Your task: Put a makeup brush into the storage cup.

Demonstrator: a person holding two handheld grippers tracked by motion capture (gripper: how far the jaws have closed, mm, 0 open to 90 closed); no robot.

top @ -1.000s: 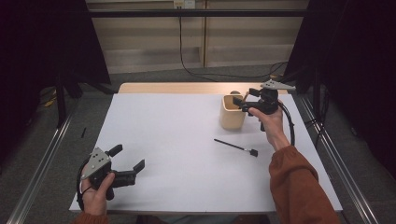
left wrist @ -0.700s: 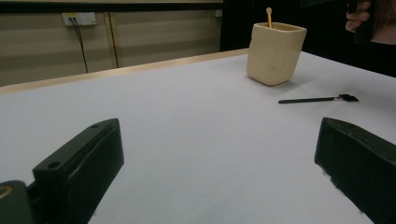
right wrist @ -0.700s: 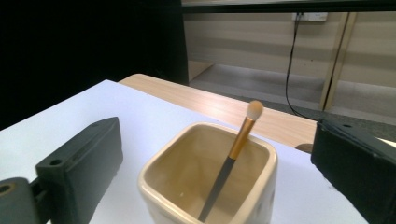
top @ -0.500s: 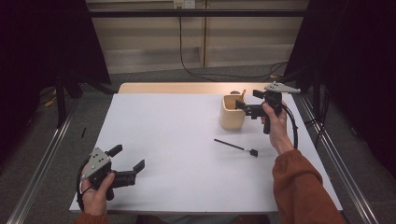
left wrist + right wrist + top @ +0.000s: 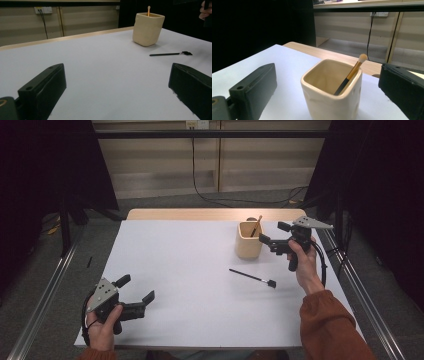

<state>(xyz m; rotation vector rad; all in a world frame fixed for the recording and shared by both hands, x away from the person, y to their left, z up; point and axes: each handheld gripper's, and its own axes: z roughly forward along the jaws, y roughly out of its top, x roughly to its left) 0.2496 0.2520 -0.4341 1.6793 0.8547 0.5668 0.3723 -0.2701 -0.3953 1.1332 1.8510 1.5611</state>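
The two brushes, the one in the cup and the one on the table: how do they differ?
The brush in the cup stands tilted against the cup's rim, while the black brush lies flat on the white table. The first has a golden upper handle and a pale rounded tip; the second looks black all over. Both are slim, and neither open gripper holds one.

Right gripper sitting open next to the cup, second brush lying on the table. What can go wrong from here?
1. The right gripper is open close beside the cup; a sideways nudge may tip it and spill the brush leaning inside.
2. The black brush lies flat on the table, thin and low; the jaws may slip off it or roll it away.
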